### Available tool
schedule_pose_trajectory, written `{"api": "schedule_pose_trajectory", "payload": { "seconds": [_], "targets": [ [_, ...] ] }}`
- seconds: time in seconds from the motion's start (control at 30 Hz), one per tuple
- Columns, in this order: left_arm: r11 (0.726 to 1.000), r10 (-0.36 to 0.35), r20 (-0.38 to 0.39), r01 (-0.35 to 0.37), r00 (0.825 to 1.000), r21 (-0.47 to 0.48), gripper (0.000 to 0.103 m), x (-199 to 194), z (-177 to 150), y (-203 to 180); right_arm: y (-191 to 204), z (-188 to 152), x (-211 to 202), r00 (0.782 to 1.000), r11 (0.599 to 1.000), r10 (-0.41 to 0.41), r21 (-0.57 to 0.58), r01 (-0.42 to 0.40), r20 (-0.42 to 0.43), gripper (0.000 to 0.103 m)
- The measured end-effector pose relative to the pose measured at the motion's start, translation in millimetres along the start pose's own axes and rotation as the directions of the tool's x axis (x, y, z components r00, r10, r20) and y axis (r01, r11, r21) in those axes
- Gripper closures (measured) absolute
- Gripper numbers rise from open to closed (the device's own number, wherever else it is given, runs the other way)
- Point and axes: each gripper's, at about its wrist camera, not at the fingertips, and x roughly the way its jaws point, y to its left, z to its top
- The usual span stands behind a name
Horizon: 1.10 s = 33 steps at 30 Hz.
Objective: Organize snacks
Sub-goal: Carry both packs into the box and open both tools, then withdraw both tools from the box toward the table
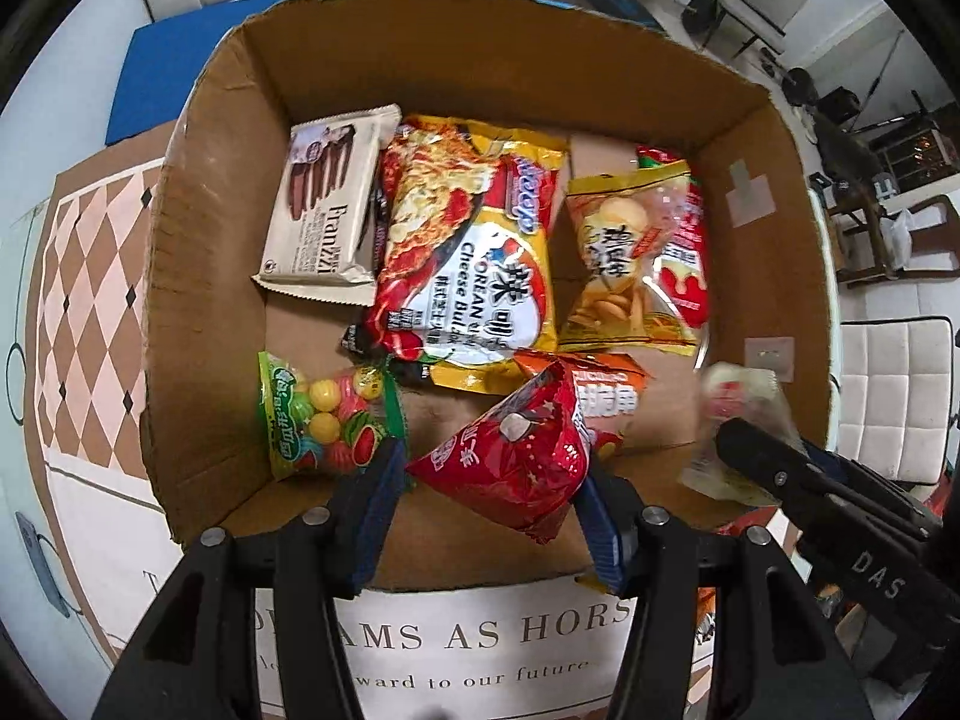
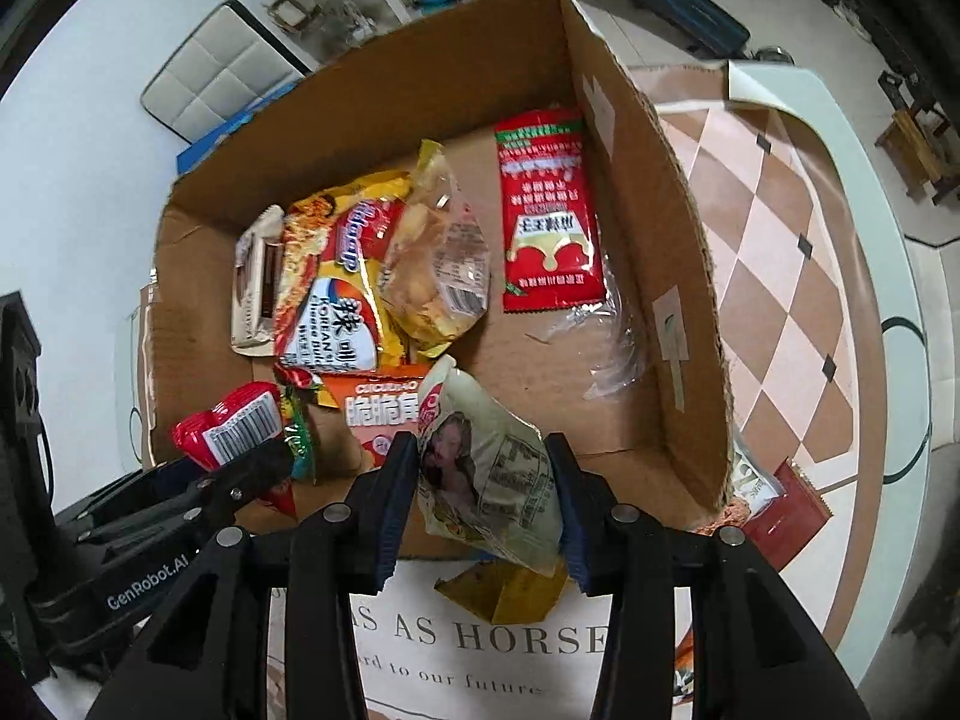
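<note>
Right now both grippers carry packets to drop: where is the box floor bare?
Bare cardboard lies near the right wall, below the red sachet, with only a clear wrapper there. The left-centre is crowded around the noodle bag.

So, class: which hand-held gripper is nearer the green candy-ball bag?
Left. The left hand-held gripper sits beside the green candy-ball bag; the right hand-held gripper is farther right.

Both wrist views close above the shared cardboard box (image 1: 198,276) (image 2: 672,276), angled downward.
</note>
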Motion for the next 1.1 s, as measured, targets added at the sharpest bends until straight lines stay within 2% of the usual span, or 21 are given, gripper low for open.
{"api": "schedule_pose_trajectory", "payload": {
  "seconds": [0.03, 0.07, 0.1, 0.13, 0.17, 0.6, 0.7, 0.93, 1.1],
  "targets": [
    [1.0, 0.005, -0.015, -0.005, 1.0, -0.007, 0.038, 3, 1, 1, -1, 2, 2, 1.0, 1.0, 0.0, 0.006, 0.0, -0.007, 0.054],
    [1.0, -0.002, -0.019, 0.001, 1.0, -0.011, 0.033, 3, 2, 2, -2, 3, 3, 1.0, 1.0, -0.005, 0.008, 0.005, -0.014, 0.049],
    [1.0, 0.0, -0.013, -0.001, 1.0, -0.013, 0.022, 3, 3, 3, -1, 5, 4, 1.0, 1.0, -0.009, 0.007, 0.009, -0.023, 0.044],
    [1.0, 0.007, -0.006, -0.007, 1.0, -0.009, 0.016, 2, 4, 3, -1, 6, 4, 1.0, 1.0, -0.012, 0.007, 0.013, -0.027, 0.029],
    [1.0, 0.019, 0.0, -0.019, 1.0, -0.01, 0.016, 1, 4, 4, -1, 7, 4, 0.999, 1.0, -0.024, 0.007, 0.024, -0.03, 0.016],
    [0.998, 0.056, 0.053, -0.056, 0.997, -0.002, 0.012, -18, 4, 6, 6, 9, -8, 0.988, 0.987, -0.153, -0.053, 0.153, 0.014, 0.009],
    [0.998, 0.063, 0.072, -0.063, 0.995, -0.001, 0.006, -24, 2, 6, 6, 7, -12, 0.986, 0.985, -0.164, -0.058, 0.165, 0.029, 0.009],
    [0.998, 0.063, 0.105, -0.064, 0.992, 0.009, 0.006, -39, -6, 2, 8, 1, -29, 0.982, 0.981, -0.175, -0.068, 0.18, 0.066, 0.008],
    [0.996, 0.074, 0.171, -0.08, 0.982, 0.027, 0.006, -63, -17, -3, 16, -12, -55, 0.974, 0.975, -0.186, -0.095, 0.199, 0.13, 0.008]
  ]
}}
